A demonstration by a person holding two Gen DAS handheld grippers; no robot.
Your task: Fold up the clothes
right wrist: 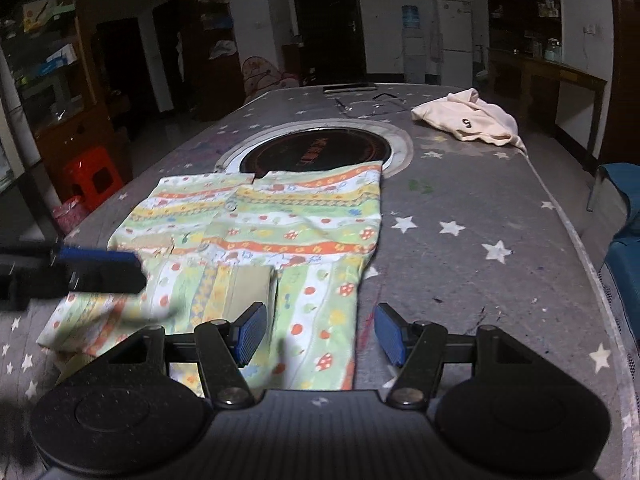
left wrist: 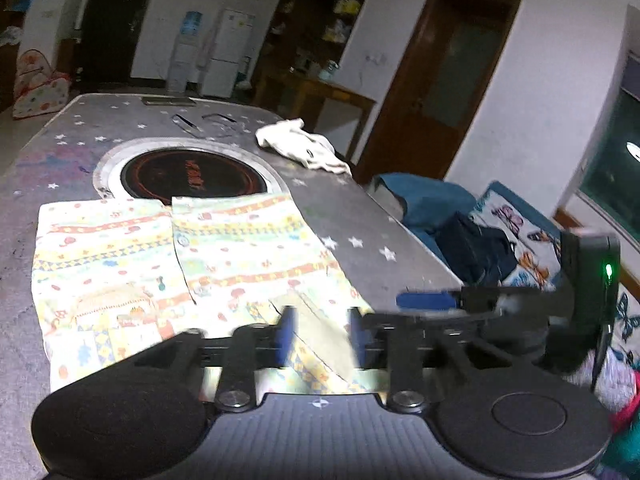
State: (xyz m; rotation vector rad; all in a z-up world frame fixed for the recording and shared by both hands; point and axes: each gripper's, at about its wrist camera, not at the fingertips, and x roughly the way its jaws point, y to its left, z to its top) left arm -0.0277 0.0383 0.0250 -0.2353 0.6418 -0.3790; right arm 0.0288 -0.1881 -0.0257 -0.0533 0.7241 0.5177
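Note:
A patterned child's shirt [left wrist: 240, 248] [right wrist: 280, 232] with orange, yellow and green bands lies spread on the grey star-print table [left wrist: 360, 208] [right wrist: 480, 200]. My left gripper [left wrist: 321, 334] hovers over the shirt's near right part, blurred; its blue pads stand a modest gap apart, and a beige inner flap shows between them. In the right wrist view the left gripper [right wrist: 120, 268] reaches in from the left over the shirt's left side. My right gripper [right wrist: 320, 334] is wide open above the shirt's near right edge, holding nothing. It appears at the right of the left wrist view, right gripper [left wrist: 428, 300].
A cream garment [left wrist: 300, 146] [right wrist: 468, 120] lies crumpled at the table's far right. A round black hob [left wrist: 192, 178] [right wrist: 316, 156] is set in the table behind the shirt. Glasses [right wrist: 372, 106] lie beyond it. A blue sofa [left wrist: 432, 200] stands right; a red stool [right wrist: 94, 176] stands left.

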